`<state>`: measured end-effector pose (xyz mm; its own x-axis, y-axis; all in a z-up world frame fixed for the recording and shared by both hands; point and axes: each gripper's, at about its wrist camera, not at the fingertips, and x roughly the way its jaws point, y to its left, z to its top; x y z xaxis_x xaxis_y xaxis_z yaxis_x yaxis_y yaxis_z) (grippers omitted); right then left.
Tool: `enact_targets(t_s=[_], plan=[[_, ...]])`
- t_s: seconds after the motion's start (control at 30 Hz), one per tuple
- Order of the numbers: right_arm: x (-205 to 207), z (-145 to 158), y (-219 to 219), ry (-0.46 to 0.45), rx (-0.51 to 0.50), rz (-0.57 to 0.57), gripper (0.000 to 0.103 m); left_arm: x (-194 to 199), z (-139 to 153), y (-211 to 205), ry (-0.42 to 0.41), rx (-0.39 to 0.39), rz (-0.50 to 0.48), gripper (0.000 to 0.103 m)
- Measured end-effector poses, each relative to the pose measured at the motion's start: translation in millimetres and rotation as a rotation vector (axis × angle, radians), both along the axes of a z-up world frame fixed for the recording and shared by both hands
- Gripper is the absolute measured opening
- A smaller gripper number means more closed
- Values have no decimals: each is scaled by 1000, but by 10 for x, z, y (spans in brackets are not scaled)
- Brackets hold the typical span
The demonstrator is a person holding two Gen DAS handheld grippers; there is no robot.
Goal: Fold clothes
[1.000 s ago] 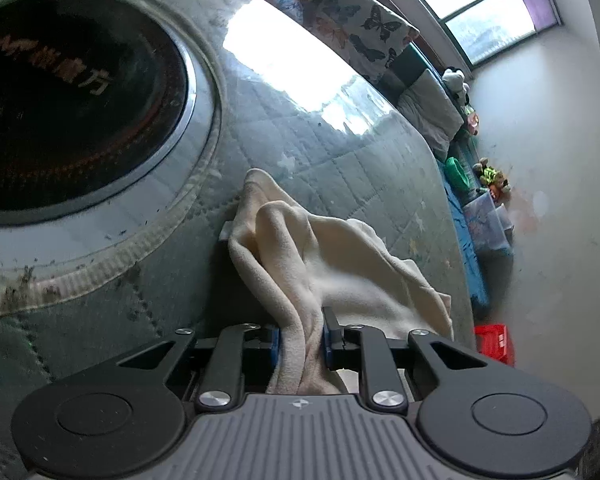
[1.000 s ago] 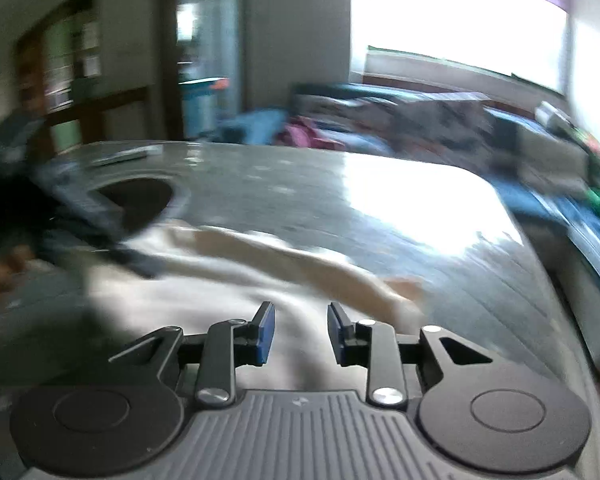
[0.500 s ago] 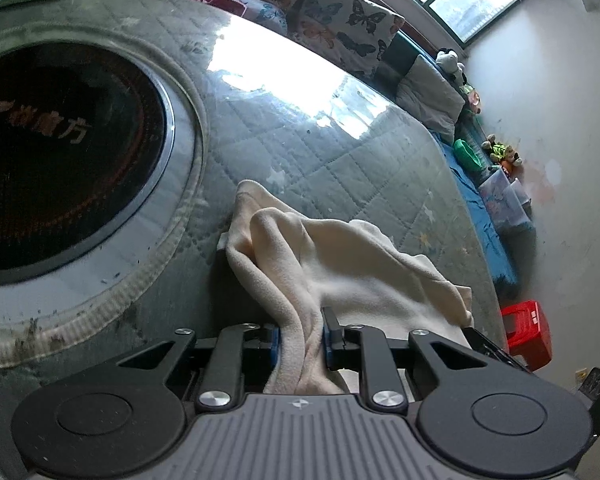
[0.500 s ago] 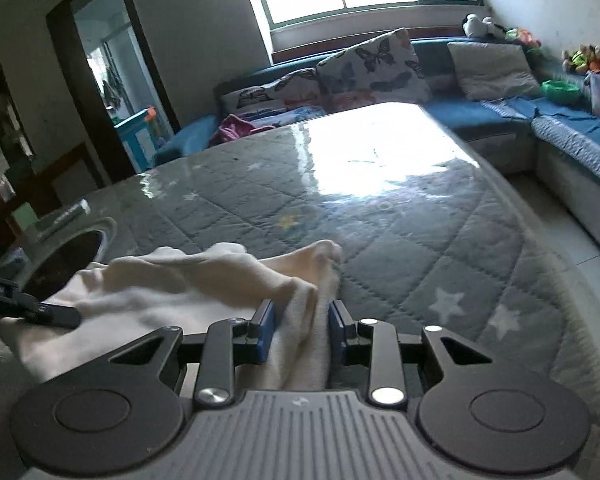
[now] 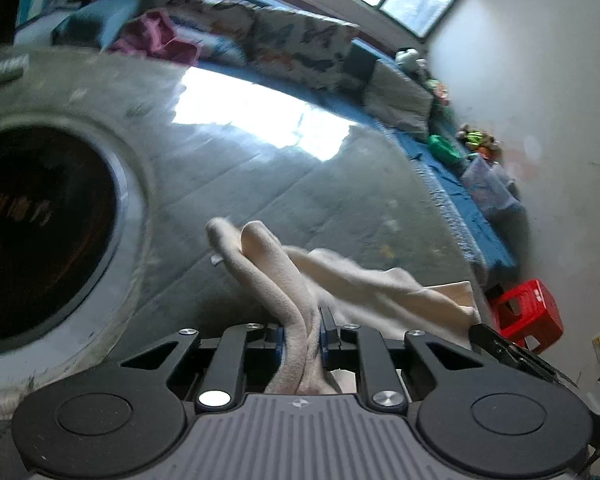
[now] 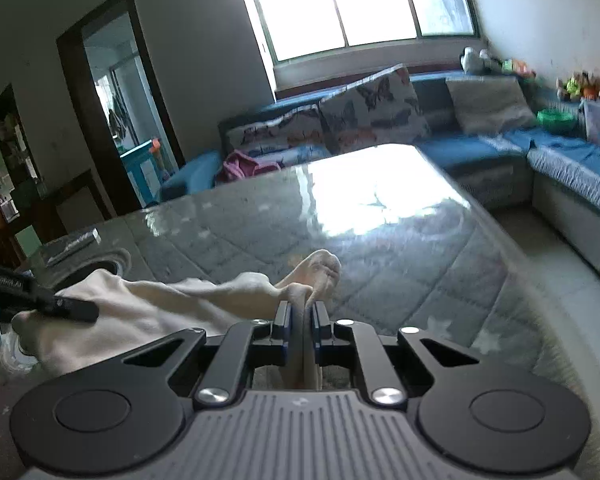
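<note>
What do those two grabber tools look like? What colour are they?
Both look alike. The left tool and right tool have black arms with shiny silver screws, blue pads on the fingertips, two round black discs at the sides and a grey ribbed body. White lettering, too blurred to read, marks the left tool's side.

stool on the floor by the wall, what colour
Red stool, clearest in the left wrist view.

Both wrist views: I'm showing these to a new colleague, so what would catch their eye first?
The cream cloth, bunched on the grey quilted table, pinched at one end by the left gripper and at the other by the right gripper, whose jaws have just closed on it. Next, the big dark round opening in the table at the left of the left view, and the window glare on the tabletop.
</note>
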<state>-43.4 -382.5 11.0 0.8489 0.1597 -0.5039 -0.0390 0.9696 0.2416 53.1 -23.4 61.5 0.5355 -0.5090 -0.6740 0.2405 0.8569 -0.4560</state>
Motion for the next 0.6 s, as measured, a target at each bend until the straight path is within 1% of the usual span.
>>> enact_targets(t_s=[0.1,0.13,0.23,0.33,0.43,0.5,0.53,0.57,0.6], plan=[[-98,152,-3,-29,-40,-8,9,-18,126,-171,-41,-2,-38,17],[-131,208,-18,-41,-53,-15,1,-28,169,-230,-55,-2,-49,17],[-207,391,-117,-62,-69,-38,0,-41,271,-409,-86,-3,-75,16],[-220,465,-255,-43,-68,-73,0,-23,303,-558,-95,5,-87,16],[-188,319,-284,22,-43,-48,10,-30,256,-581,-89,10,-83,16],[-169,183,-281,58,-22,-40,10,-28,202,-548,-76,23,-75,17],[-160,115,-280,76,-11,-36,16,-15,167,-523,-66,31,-66,17],[-144,57,-281,88,1,-33,26,3,135,-493,-55,35,-56,17],[-123,5,-285,97,13,-32,31,20,102,-464,-43,38,-46,17]])
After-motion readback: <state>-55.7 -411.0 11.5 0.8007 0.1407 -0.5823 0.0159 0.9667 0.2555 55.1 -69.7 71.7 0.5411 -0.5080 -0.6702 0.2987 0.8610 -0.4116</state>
